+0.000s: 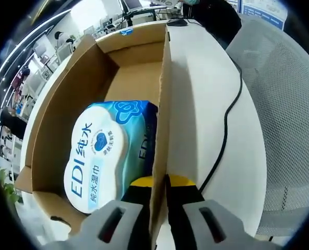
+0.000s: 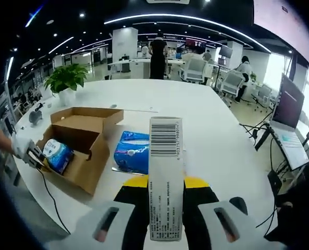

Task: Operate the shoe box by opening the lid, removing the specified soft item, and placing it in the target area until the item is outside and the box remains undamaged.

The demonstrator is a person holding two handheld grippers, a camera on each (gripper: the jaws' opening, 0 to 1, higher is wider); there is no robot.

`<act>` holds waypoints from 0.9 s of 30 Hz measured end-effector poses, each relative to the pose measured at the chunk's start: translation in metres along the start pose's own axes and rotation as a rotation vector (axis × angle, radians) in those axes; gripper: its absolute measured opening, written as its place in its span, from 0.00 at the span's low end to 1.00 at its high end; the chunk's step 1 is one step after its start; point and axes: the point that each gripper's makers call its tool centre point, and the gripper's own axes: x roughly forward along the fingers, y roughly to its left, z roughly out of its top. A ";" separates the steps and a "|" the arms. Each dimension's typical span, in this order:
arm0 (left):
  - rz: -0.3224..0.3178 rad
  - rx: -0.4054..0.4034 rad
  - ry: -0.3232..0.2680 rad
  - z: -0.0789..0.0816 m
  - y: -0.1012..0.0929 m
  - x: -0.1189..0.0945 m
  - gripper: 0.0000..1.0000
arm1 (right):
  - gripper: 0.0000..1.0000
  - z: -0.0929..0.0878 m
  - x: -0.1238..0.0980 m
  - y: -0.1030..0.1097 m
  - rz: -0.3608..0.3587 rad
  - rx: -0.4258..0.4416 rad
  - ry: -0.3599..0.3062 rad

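Shoe box (image 2: 84, 143) sits open on the white table (image 2: 206, 135) at nine o'clock from your right gripper (image 2: 165, 200), which pinches a barcode carton (image 2: 165, 182), while your left gripper (image 1: 159, 195) pinches the box wall, so next lift out the wipes pack (image 1: 99, 156).

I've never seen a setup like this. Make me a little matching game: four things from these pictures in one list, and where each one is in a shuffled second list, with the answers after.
Things
1. wet wipes pack
2. blue soft pack
3. barcoded carton
4. left gripper

Places
A. lying on the white table beside the cardboard box
B. held between the right gripper jaws
C. inside the cardboard box
D. clamped on the box's side wall

Pairs: 1-C, 2-A, 3-B, 4-D
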 end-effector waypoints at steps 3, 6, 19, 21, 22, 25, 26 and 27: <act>0.000 0.000 0.000 0.000 0.000 0.000 0.04 | 0.18 -0.001 0.003 -0.003 -0.002 0.005 0.007; 0.001 -0.001 0.000 0.000 0.000 0.000 0.04 | 0.18 -0.004 0.006 -0.007 -0.011 0.004 0.015; -0.001 -0.001 0.000 0.000 0.000 0.000 0.04 | 0.19 -0.032 0.011 -0.021 -0.034 0.081 0.068; 0.000 0.000 -0.001 0.000 0.000 0.000 0.04 | 0.19 -0.039 0.016 -0.021 -0.024 0.094 0.086; 0.000 0.000 -0.001 0.000 0.000 0.000 0.04 | 0.19 -0.043 0.020 -0.020 -0.020 0.093 0.097; 0.000 -0.001 -0.001 0.000 0.001 0.000 0.04 | 0.19 -0.057 0.027 -0.018 -0.016 0.087 0.138; -0.002 -0.005 0.001 -0.001 0.001 0.000 0.04 | 0.19 -0.060 0.029 -0.018 -0.014 0.082 0.143; -0.002 -0.005 0.001 -0.001 0.001 0.000 0.04 | 0.19 -0.065 0.031 -0.016 -0.012 0.067 0.157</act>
